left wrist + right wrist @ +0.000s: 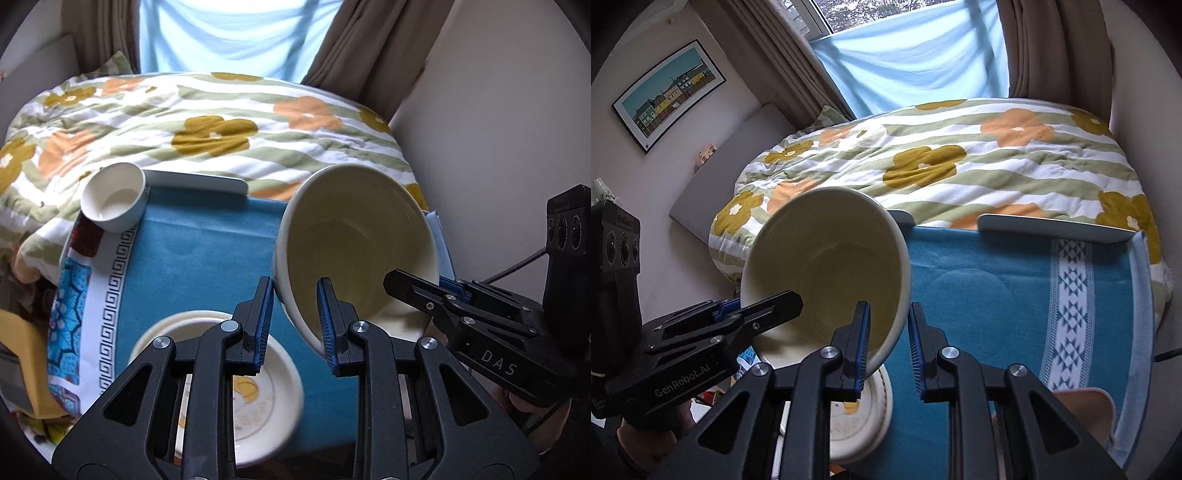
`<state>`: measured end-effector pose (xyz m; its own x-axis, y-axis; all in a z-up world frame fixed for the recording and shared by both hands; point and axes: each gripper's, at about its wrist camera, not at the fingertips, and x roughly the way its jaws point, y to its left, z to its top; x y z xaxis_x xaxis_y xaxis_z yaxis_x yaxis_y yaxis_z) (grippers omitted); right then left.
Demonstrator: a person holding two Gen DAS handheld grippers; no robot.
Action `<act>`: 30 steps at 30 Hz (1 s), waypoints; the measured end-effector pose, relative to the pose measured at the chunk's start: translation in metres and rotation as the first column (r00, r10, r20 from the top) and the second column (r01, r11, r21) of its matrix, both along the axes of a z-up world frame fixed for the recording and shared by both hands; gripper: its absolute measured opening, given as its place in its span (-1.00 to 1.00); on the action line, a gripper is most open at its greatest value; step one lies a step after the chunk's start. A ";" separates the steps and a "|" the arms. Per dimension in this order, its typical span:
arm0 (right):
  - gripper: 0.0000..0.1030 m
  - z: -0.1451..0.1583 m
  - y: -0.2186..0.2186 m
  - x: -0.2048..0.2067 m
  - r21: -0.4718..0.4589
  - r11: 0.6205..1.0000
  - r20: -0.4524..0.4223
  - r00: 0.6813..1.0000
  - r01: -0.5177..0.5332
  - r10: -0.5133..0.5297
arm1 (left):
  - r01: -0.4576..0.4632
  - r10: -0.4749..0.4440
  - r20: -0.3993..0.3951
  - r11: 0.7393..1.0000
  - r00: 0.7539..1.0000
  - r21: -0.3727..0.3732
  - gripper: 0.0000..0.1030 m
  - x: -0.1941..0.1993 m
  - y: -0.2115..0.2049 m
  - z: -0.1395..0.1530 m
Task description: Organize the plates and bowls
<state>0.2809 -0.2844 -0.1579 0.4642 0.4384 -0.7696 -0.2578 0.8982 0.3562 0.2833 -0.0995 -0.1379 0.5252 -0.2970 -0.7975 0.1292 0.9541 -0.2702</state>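
Large cream ceramic bowl (354, 240) tilted above the blue cloth (207, 243), rim pinched by left gripper (295, 317) and right gripper (886, 347), both clamped narrow.

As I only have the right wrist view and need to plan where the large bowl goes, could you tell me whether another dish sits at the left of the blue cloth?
Observer: Yes, a small white bowl rests tilted at the far left corner of the blue cloth.
Operator: Thank you. How does the left gripper hold the large bowl?
Observer: The left gripper straddles the near rim of the large bowl, with one pad outside the wall and one inside.
Operator: And where is the plate relative to that small bowl?
Observer: The plate lies flat on the cloth's near side, well apart from it.
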 end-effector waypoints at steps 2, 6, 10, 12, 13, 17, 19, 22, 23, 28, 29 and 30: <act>-0.63 0.000 -0.022 -0.013 -0.012 1.000 0.001 1.000 0.015 -0.015 | 0.017 -0.017 -0.004 1.000 1.000 -0.009 -0.58 -0.012 -0.020 -0.003; -0.63 -0.005 -0.063 -0.036 -0.035 0.998 -0.005 0.999 0.047 -0.047 | 0.057 -0.058 -0.030 0.998 0.998 -0.030 -0.58 -0.030 -0.063 -0.015; -0.63 -0.016 -0.094 -0.057 -0.067 0.995 -0.025 0.997 0.076 -0.078 | 0.110 -0.112 -0.079 0.993 0.991 -0.030 -0.58 -0.045 -0.102 -0.038; -0.63 -0.026 -0.106 -0.064 -0.082 0.993 -0.045 0.995 0.089 -0.093 | 0.134 -0.136 -0.109 0.991 0.985 -0.025 -0.58 -0.050 -0.119 -0.051; -0.63 -0.031 -0.113 -0.068 -0.089 0.991 -0.056 0.993 0.095 -0.100 | 0.147 -0.148 -0.123 0.989 0.981 -0.019 -0.58 -0.052 -0.127 -0.058; -0.63 -0.056 -0.133 -0.077 -0.100 0.989 -0.106 0.987 0.112 -0.122 | 0.190 -0.185 -0.173 0.982 0.967 0.013 -0.58 -0.059 -0.152 -0.081; -0.63 -0.069 -0.140 -0.081 -0.104 0.988 -0.127 0.984 0.113 -0.126 | 0.203 -0.193 -0.198 0.979 0.961 0.030 -0.58 -0.061 -0.162 -0.093; -0.63 -0.085 -0.148 -0.085 -0.110 0.988 -0.156 0.979 0.113 -0.129 | 0.218 -0.200 -0.229 0.974 0.953 0.056 -0.58 -0.062 -0.173 -0.109; -0.63 -0.089 -0.149 -0.086 -0.109 0.988 -0.164 0.978 0.113 -0.130 | 0.223 -0.201 -0.240 0.973 0.950 0.066 -0.58 -0.063 -0.177 -0.113; -0.63 -0.102 -0.153 -0.085 -0.119 0.987 -0.181 0.975 0.107 -0.127 | 0.240 -0.203 -0.259 0.963 0.944 0.120 -0.58 -0.061 -0.188 -0.123; -0.63 -0.104 -0.153 -0.085 -0.122 0.987 -0.183 0.975 0.105 -0.126 | 0.244 -0.204 -0.258 0.961 0.944 0.133 -0.58 -0.061 -0.190 -0.124; -0.63 -0.106 -0.154 -0.084 -0.121 0.987 -0.187 0.974 0.104 -0.126 | 0.249 -0.206 -0.258 0.957 0.944 0.146 -0.58 -0.060 -0.192 -0.125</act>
